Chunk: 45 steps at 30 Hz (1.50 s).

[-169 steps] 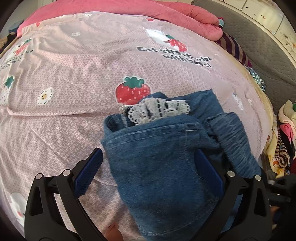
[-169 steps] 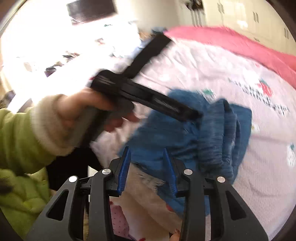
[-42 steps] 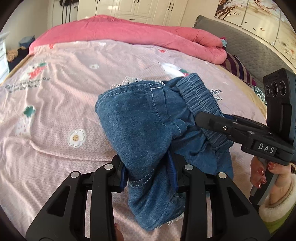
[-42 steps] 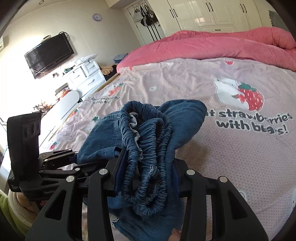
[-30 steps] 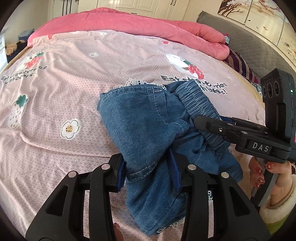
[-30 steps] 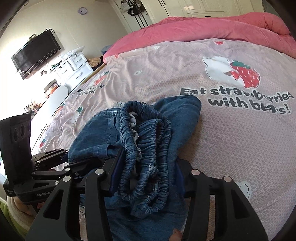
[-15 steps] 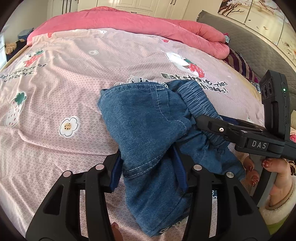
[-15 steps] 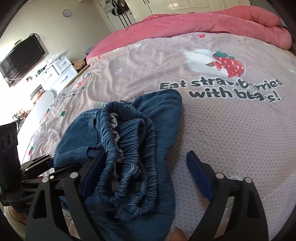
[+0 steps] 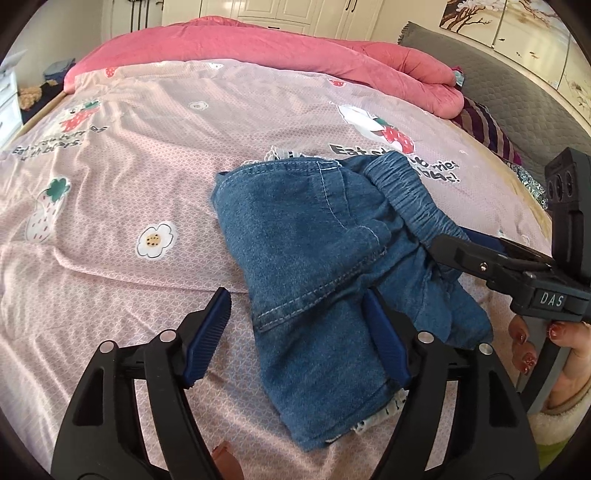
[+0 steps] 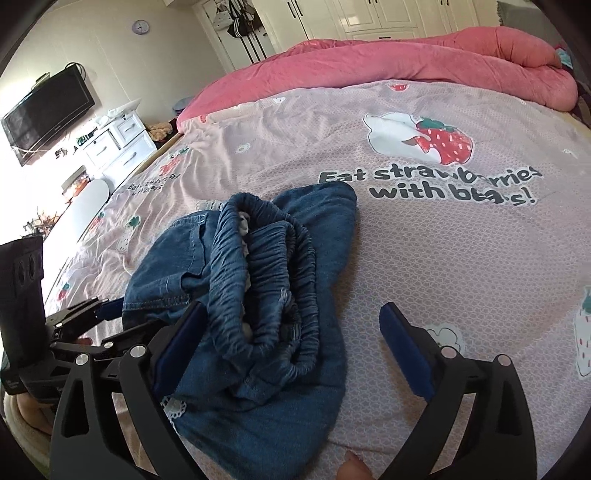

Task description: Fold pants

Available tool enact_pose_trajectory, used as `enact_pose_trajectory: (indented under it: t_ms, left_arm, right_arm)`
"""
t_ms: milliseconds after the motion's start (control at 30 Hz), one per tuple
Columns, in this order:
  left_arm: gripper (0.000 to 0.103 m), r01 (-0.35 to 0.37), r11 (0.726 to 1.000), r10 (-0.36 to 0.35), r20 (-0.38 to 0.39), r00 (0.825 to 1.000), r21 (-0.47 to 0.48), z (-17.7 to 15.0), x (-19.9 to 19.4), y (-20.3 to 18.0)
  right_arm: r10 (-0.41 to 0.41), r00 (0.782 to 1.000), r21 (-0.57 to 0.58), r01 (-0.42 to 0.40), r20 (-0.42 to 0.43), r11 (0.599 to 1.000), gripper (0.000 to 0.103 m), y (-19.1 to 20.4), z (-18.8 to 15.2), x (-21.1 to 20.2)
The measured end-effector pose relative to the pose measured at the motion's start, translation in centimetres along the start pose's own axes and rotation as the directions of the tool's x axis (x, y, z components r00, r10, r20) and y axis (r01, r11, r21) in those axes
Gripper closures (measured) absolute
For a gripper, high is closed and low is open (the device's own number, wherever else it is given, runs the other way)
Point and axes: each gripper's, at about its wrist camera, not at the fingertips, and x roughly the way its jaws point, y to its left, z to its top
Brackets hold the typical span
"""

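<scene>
- A folded bundle of blue denim pants (image 9: 306,258) lies on a bed (image 9: 147,177) covered by a pale pink sheet printed with strawberries, flowers and black lettering.
- The pants sit near the front edge of the bed, in the middle of both views, with the gathered elastic waistband (image 10: 273,266) on the right side of the bundle, folded over on itself.
- A bit of white lace trim (image 9: 384,410) peeks out from under the near end of the denim.
- The left claw (image 9: 295,339) is released: its jaws have just been opening. The near end of the pants lies between the blue pads; the left pad stands clear of the cloth, while the right pad sits just beside the fold.
- The right claw (image 10: 291,350) is released too, its jaws spread wide after just opening. The waistband lies between the pads, close to the left one, well apart from the right one.
- In the left view, a hand (image 9: 546,350) with painted nails holds the right claw's handle at the far right.
- A rolled pink quilt (image 10: 406,55) lies across the far end of the bed.
- White wardrobes (image 10: 369,18) and a wall television (image 10: 48,110) stand beyond.
</scene>
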Motion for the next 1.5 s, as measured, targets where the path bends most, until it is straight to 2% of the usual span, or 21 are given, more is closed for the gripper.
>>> enact_pose_trajectory:
  t_ms: [300, 400, 533, 900, 1233, 1500]
  left_arm:
    - [0.024, -0.018, 1.0, 0.019, 0.041, 0.999, -0.014, -0.8, -2.4, -0.1]
    - [0.016, -0.019, 1.0, 0.02, 0.066, 0.998, -0.017, -1.2, -3.6, -0.5]
    - [0.01, -0.016, 1.0, 0.017, 0.079, 0.997, -0.014, -2.1, -4.7, -1.0]
    - [0.009, -0.049, 0.997, 0.055, 0.098, 0.994, -0.067, -6.3, -6.9, -1.1]
    - [0.009, -0.08, 0.996, 0.083, 0.085, 0.993, -0.033, -9.3, -7.8, -1.9]
    - [0.009, -0.096, 0.995, 0.098, 0.081, 0.992, -0.025, -10.8, -8.2, -2.2]
  right_arm:
    - [-0.031, 0.997, -0.036, 0.033, 0.069, 0.999, 0.006, 0.6, -1.3, -2.9]
    - [-0.056, 0.993, -0.068, 0.063, 0.101, 0.996, 0.005, 1.3, -1.9, -4.2]
    - [-0.076, 0.989, -0.102, 0.089, 0.126, 0.991, 0.005, 1.9, -2.9, -5.4]
    - [-0.09, 0.985, -0.119, 0.108, 0.15, 0.987, 0.005, 2.5, -6.2, -7.9]
    - [-0.093, 0.99, -0.121, 0.106, 0.108, 0.987, 0.005, 3.2, -9.5, -8.3]
    - [-0.107, 0.989, -0.096, 0.117, 0.107, 0.989, 0.005, 3.9, -12.9, -8.6]
